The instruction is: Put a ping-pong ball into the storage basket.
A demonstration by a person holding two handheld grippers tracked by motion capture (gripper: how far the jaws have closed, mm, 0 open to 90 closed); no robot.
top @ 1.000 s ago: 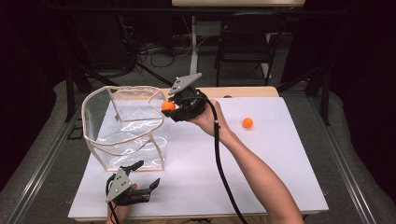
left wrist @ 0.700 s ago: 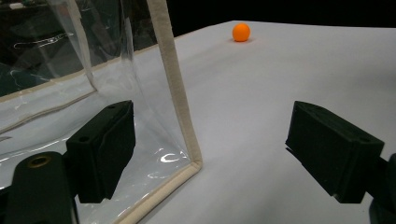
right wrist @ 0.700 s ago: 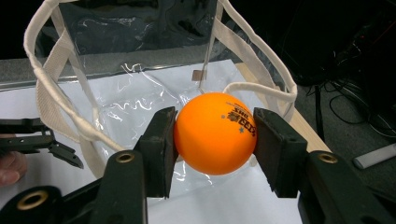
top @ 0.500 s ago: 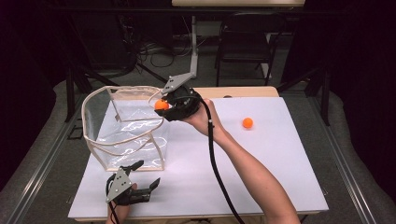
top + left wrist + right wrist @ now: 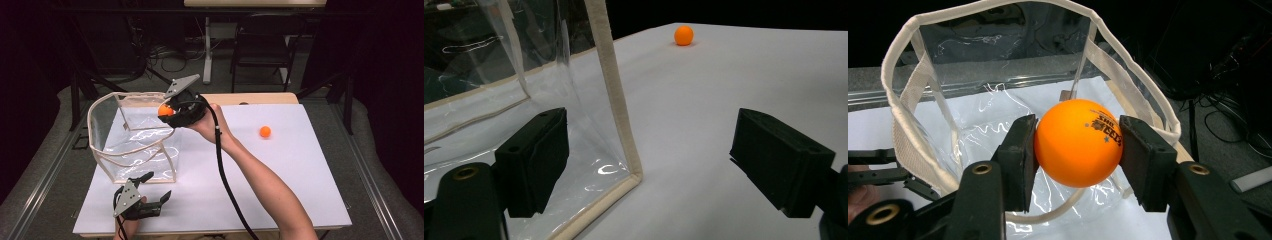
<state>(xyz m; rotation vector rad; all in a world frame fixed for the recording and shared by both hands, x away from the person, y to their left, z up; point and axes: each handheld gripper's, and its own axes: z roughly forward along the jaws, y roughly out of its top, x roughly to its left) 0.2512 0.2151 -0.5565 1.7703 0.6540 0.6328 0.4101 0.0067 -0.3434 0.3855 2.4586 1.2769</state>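
A: What's hard to see around the clear plastic bag (image 5: 131, 145)?
B: Its glare blurs the floor inside. Near its front corner, the left gripper (image 5: 150, 192) rests on the table (image 5: 280, 190), jaws wide, empty.
A: Any change?
B: The right gripper (image 5: 1077, 145) has drifted over the bag's cloth-trimmed rim, clamping a glossy orange ball (image 5: 1078, 149). Another ball (image 5: 265, 131) lies well right of the bag.

White table (image 5: 300, 180), bag (image 5: 131, 150), ball (image 5: 265, 131)
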